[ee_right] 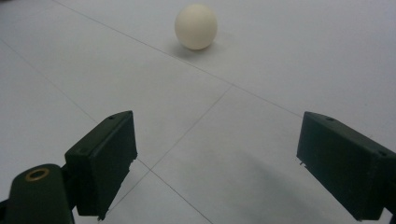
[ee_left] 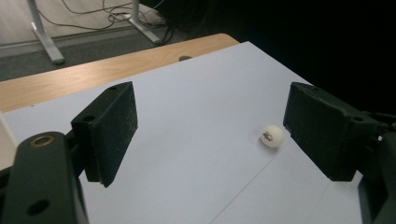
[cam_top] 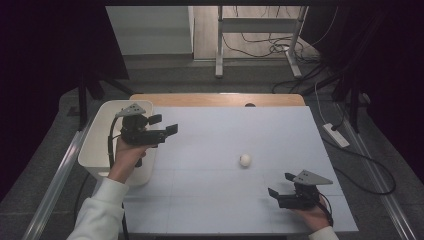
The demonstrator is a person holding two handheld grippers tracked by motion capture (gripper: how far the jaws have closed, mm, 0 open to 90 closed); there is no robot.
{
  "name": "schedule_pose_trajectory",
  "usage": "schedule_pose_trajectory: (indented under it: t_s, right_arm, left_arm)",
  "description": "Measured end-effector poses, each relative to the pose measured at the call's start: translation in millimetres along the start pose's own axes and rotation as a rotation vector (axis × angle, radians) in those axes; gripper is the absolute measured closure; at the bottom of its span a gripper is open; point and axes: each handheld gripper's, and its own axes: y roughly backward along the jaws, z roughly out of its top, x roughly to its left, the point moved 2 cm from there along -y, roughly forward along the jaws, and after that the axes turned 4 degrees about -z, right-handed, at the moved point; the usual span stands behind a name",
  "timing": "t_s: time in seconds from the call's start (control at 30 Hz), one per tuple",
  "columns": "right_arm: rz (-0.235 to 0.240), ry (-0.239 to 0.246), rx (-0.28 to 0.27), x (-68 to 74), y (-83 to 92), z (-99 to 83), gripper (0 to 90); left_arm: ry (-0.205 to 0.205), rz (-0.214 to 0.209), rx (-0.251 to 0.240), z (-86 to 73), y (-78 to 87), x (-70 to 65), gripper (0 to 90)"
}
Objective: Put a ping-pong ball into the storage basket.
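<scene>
A small white ball (cam_top: 245, 160) lies alone on the pale sheet that covers the table (cam_top: 210, 150). My left gripper (cam_top: 165, 125) is held up at the table's left edge, over the rim of a white bin, open and empty; in its own view the ball (ee_left: 272, 136) lies far ahead, near the right jaw. My right gripper (cam_top: 281, 185) rests low near the front right corner, open and empty, pointing left. In its view the ball (ee_right: 196, 26) sits well beyond the jaws.
A white rectangular bin (cam_top: 102, 145) stands against the table's left side. A bare wooden strip (cam_top: 215, 99) runs along the far edge. Behind the table are a metal frame's legs (cam_top: 219, 50) and loose cables (cam_top: 270, 47) on the floor.
</scene>
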Motion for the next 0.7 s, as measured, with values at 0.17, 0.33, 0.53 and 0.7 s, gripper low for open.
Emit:
schedule_pose_trajectory:
  t_s: [0.17, 0.33, 0.53, 0.7]
  right_arm:
    - [-0.002, -0.001, 0.001, -0.2, 1.1, -0.7, 12.0]
    - [-0.002, -0.003, -0.002, -0.5, 1.6, -0.5, 12.0]
    - [-0.001, -0.002, -0.002, -0.5, 1.2, -0.3, 12.0]
    - [-0.001, -0.001, 0.000, -0.6, 1.3, -0.3, 12.0]
  left_arm:
    - [-0.010, -0.014, 0.010, -1.8, -6.0, -4.5, 18.1]
    - [-0.021, -0.030, 0.014, -1.2, -10.8, -10.6, 18.1]
    - [-0.033, -0.051, 0.018, -1.1, -16.2, -18.0, 18.1]
    - [-0.046, -0.067, 0.024, -2.2, -21.5, -23.1, 18.1]
